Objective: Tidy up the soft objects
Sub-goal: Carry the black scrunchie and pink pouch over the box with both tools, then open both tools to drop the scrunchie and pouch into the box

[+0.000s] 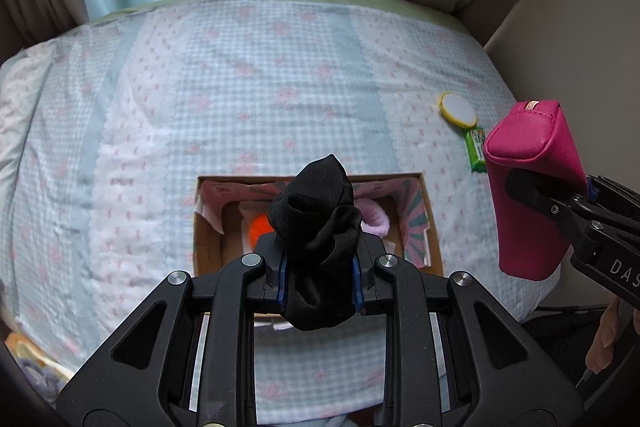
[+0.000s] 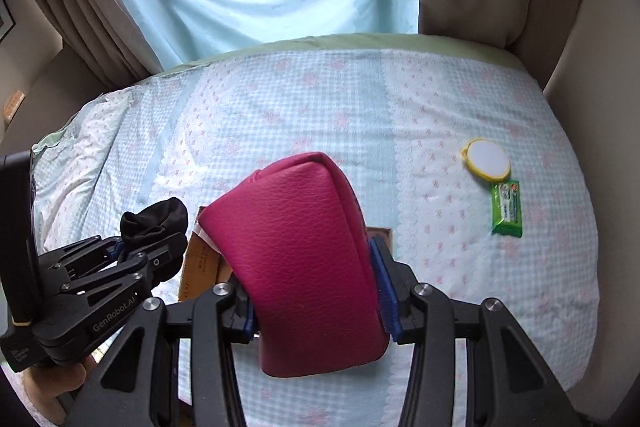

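Black sock (image 1: 320, 227), hot-pink pouch (image 2: 308, 267), brown cardboard box (image 1: 208, 251), yellow-rimmed white disc (image 2: 486, 159), green packet (image 2: 507, 209), all over a pale blue gingham bedspread (image 1: 200, 87) with pink flowers.

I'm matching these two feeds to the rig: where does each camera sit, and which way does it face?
Left wrist: on the left gripper, looking down its fingers at the cardboard box on the bed; it grips a black sock.
Right wrist: on the right gripper, looking down at the bed; it grips a pink pouch; a hand shows.
Shared: sock, pouch, box, yellow disc, green packet, each other's gripper.
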Demonstrator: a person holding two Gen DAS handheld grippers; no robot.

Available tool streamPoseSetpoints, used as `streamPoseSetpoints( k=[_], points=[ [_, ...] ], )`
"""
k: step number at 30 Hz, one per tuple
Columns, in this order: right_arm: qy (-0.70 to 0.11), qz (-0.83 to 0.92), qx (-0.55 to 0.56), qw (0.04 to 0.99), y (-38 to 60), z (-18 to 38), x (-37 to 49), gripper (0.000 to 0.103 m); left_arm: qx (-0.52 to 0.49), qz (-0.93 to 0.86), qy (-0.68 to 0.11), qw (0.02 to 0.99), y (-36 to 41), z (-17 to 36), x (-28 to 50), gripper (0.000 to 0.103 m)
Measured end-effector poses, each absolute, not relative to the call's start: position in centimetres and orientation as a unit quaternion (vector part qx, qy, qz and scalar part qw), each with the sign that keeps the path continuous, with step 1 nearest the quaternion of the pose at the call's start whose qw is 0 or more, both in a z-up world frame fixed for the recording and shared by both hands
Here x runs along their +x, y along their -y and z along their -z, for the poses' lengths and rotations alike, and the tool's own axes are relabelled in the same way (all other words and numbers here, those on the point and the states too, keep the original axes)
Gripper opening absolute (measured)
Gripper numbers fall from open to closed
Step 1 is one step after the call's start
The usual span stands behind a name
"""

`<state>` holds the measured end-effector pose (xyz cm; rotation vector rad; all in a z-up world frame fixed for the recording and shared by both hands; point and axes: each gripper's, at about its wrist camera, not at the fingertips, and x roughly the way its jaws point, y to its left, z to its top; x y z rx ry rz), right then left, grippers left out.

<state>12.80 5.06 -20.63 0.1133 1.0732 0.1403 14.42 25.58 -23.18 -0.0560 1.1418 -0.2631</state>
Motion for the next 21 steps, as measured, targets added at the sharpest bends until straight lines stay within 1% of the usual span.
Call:
streamPoseSetpoints(
  k=[5, 9, 17, 21],
  points=[
    [-0.556, -0.052, 0.085, 0.825, -7.9, 25.0, 13.5, 0.043, -0.005, 0.132, -0.573, 0.809, -27.5, 27.4, 15.4, 0.02],
    [-0.585, -0.047, 0.098, 0.804, -9.2, 28.2, 13.9, 0.043, -0.007, 0.131, -0.601, 0.789, -28.3, 30.4, 15.8, 0.02],
    [-0.63, -0.037, 0.149, 0.762, -9.9, 34.8, 15.5, 0.043, 0.03, 0.134, -0.647, 0.75, -27.9, 36.6, 15.9, 0.02],
    [-0.649, -0.028, 0.169, 0.742, -9.5, 37.4, 16.2, 0.043, 0.053, 0.146, -0.655, 0.74, -26.9, 38.5, 16.5, 0.02]
  ],
)
